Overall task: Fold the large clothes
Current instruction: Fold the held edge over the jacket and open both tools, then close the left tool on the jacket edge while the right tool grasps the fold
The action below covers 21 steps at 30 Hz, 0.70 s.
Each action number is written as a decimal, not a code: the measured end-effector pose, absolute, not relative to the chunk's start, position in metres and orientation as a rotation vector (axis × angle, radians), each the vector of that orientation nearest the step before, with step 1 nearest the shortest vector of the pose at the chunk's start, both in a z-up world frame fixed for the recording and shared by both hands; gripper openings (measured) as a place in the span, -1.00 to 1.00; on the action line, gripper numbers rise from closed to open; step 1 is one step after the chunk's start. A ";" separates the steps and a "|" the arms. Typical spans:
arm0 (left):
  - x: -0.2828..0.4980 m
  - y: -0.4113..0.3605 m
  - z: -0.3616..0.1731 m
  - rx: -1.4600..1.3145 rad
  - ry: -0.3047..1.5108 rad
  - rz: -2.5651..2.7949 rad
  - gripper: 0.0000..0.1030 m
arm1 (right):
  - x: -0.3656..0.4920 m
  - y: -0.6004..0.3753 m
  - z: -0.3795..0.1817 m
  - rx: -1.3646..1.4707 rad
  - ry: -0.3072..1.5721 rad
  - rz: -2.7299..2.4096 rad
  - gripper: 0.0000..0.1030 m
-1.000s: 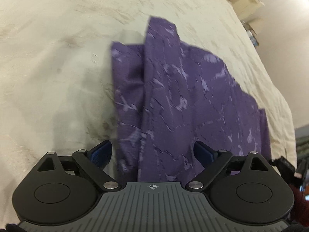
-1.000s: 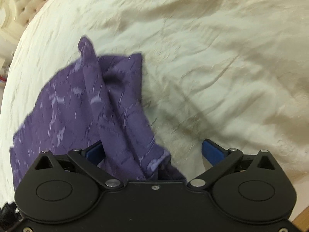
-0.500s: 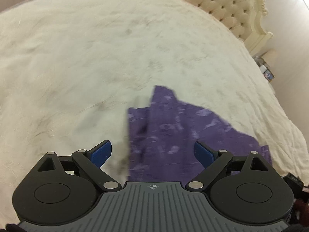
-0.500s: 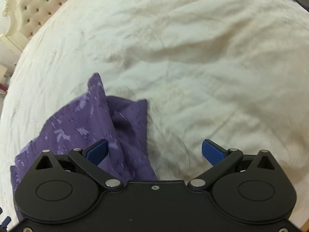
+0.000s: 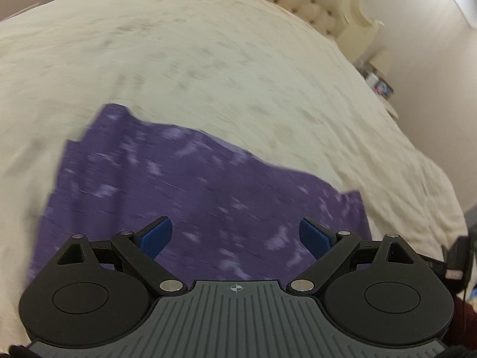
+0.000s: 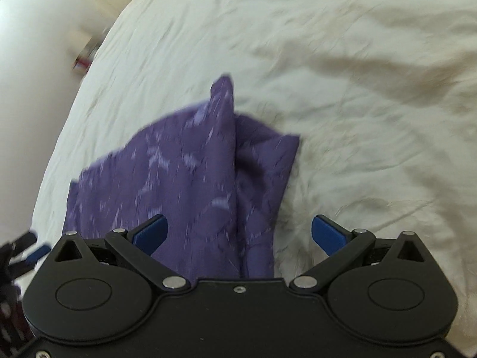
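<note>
since a second ago the left gripper (image 5: 235, 235) has pulled up and back from the purple patterned garment (image 5: 193, 205), so more of the cream bedspread (image 5: 208, 68) and the tufted headboard (image 5: 301, 3) at 1 o'clock now show in its view, where before the cloth nearly filled the frame. the right gripper (image 6: 238, 232) has shifted little but has rolled, and the garment (image 6: 190, 179) now sits more upright in its view.

both grippers stand with jaws wide apart and nothing pinched; the blue pads (image 5: 156, 234) of the left hover over the cloth, which lies flat on the bed, blurred by motion. in the right wrist view the left blue pad (image 6: 150, 232) is over the cloth and the right pad (image 6: 328, 234) over bare bedspread (image 6: 372, 119).

only the right wrist view shows a raised fold ridge running toward 12 o'clock with a darker layer tucked on its right side. only the left wrist view shows the garment's broad flat spread, a cluttered nightstand (image 5: 378, 83) at 2 o'clock, and a dark red sleeve (image 5: 463, 319) at 4 o'clock.
</note>
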<state>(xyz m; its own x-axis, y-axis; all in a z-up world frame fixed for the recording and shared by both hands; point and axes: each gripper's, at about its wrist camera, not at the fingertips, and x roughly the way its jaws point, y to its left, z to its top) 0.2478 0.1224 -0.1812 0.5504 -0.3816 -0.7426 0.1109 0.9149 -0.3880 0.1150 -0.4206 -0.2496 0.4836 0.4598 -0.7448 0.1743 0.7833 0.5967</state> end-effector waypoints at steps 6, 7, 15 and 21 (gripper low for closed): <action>0.239 0.081 -0.187 -0.229 0.966 -0.307 0.80 | 0.124 -0.419 -0.276 0.710 1.136 0.290 1.00; 0.239 0.076 -0.188 -0.219 0.969 -0.303 0.80 | 0.126 -0.418 -0.279 0.723 1.140 0.306 1.00; 0.259 0.047 -0.197 -0.198 0.971 -0.268 0.80 | 0.137 -0.408 -0.288 0.721 1.172 0.398 1.00; 0.287 0.032 -0.209 -0.174 0.973 -0.250 0.80 | 0.143 -0.406 -0.291 0.726 1.202 0.413 1.00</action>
